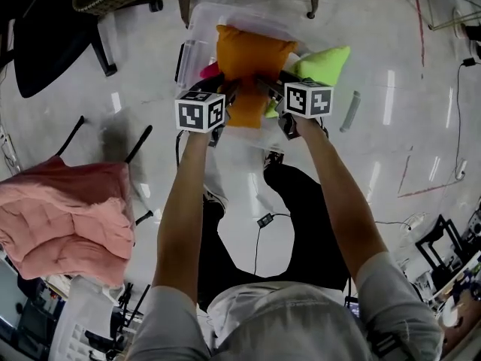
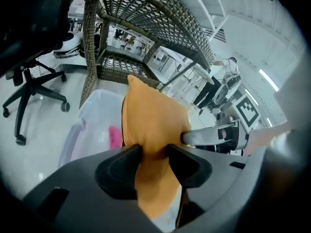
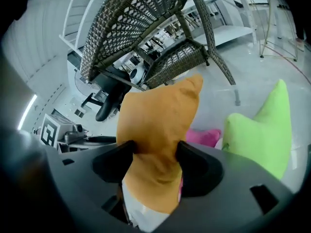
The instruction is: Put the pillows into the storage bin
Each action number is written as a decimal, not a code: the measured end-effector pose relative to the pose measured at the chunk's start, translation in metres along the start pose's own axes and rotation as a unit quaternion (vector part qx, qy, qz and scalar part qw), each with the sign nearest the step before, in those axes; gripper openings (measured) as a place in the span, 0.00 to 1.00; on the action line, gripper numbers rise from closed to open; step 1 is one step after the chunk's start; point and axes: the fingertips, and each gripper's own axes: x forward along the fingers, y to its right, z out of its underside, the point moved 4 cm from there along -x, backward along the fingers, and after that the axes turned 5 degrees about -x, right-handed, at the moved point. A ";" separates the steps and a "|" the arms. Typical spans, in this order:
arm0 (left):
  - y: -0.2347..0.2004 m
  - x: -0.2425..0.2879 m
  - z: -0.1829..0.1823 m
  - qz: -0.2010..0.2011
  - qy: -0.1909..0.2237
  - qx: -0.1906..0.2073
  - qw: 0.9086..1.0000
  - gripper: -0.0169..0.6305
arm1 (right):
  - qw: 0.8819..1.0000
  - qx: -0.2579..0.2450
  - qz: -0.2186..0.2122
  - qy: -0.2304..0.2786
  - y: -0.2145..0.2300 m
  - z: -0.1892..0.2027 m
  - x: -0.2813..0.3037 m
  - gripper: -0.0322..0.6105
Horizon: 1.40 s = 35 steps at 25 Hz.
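Your left claw (image 2: 154, 155), right claw (image 3: 154, 157) both pinch orange pillow (image 1: 252, 59); early release risks it catching green pillow (image 1: 325, 62) at 3 o'clock, missing storage bin (image 1: 197, 22)

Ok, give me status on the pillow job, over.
Left tongs and right tongs both shut on orange pillow. Pillow over bin, not released. Green pillow alongside, nothing blocking.

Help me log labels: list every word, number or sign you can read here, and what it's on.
No words or numbers are readable.
Only signs: black-and-white square patterns, no letters, on the left marker cube and right marker cube.
The orange pillow and storage bin: no print visible.
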 end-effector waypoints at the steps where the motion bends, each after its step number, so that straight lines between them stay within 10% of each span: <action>1: -0.005 0.003 0.001 -0.009 0.000 -0.003 1.000 0.35 | 1.000 0.001 0.004 -0.008 0.004 0.002 0.005 0.53; 11: -0.018 -0.026 -0.002 -0.042 0.036 -0.009 0.998 0.42 | 0.997 -0.041 0.057 -0.017 -0.004 0.000 -0.002 0.61; 20: -0.004 -0.173 -0.042 -0.064 0.110 0.021 0.992 0.34 | 0.984 -0.165 0.066 0.028 -0.120 -0.056 -0.082 0.40; 29: 0.007 -0.382 -0.079 -0.128 0.240 0.027 0.962 0.05 | 0.950 -0.291 0.042 0.103 -0.299 -0.117 -0.165 0.12; 35: 0.037 -0.503 -0.105 -0.140 0.315 0.075 0.936 0.05 | 0.916 -0.370 0.001 0.153 -0.406 -0.159 -0.213 0.09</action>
